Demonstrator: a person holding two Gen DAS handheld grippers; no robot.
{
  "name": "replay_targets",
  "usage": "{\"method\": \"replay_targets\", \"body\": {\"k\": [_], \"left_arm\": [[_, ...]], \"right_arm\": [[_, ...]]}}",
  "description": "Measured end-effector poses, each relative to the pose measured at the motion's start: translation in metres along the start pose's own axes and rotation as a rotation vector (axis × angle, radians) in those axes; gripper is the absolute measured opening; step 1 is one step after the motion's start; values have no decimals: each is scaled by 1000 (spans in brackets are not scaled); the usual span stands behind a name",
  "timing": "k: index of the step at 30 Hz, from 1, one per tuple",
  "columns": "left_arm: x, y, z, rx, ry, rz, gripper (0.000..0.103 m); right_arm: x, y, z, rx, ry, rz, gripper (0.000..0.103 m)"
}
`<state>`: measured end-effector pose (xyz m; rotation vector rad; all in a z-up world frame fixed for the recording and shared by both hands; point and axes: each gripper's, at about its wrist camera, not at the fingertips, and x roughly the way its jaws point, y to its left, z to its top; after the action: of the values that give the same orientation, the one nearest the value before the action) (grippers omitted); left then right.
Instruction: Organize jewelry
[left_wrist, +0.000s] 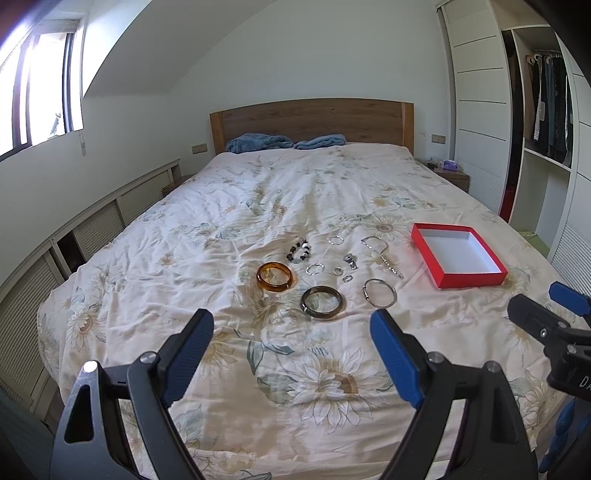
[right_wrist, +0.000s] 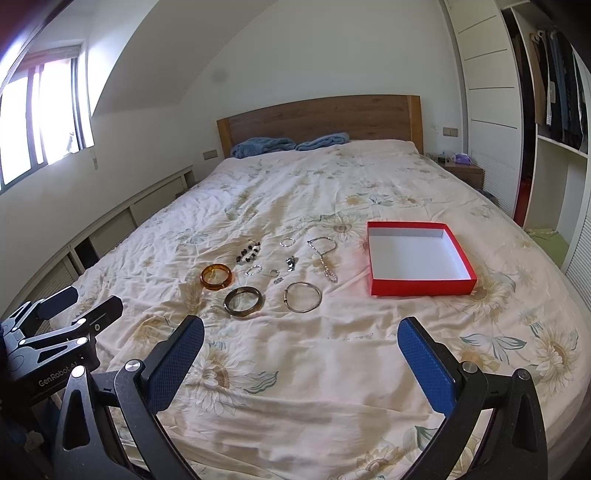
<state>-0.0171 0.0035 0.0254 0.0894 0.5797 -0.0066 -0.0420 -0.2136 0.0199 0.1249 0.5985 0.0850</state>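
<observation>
Jewelry lies spread on the floral bedspread (left_wrist: 280, 206): an amber bangle (left_wrist: 275, 283), a dark bangle (left_wrist: 321, 301), a thin silver bangle (left_wrist: 380, 292), a black bead bracelet (left_wrist: 299, 251), a silver chain (left_wrist: 382, 256) and several small silver rings (left_wrist: 314, 269). An empty red box (left_wrist: 458, 259) with a white inside sits to their right. My left gripper (left_wrist: 293, 328) is open, held short of the bangles. In the right wrist view the red box (right_wrist: 419, 258), the amber bangle (right_wrist: 217, 277) and the silver bangle (right_wrist: 303, 297) lie ahead of my open right gripper (right_wrist: 301, 334). Both grippers hold nothing.
Blue pillows (left_wrist: 258, 143) rest against a wooden headboard (left_wrist: 310, 120). A window (left_wrist: 37, 85) and low slatted panels line the left wall. A wardrobe with hanging clothes (left_wrist: 546, 107) and a bedside table (left_wrist: 452, 177) stand on the right.
</observation>
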Motion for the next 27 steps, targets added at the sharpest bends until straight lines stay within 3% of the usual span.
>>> {"method": "replay_targets", "body": {"k": [17,27], "left_arm": [[-1,4,-6,-11,19,4,86],[6,6,-8,-8,31,14,86]], "right_arm": [[2,7,-4,-12,7,28,99],[18,4,-7,-4,43,46,89]]}}
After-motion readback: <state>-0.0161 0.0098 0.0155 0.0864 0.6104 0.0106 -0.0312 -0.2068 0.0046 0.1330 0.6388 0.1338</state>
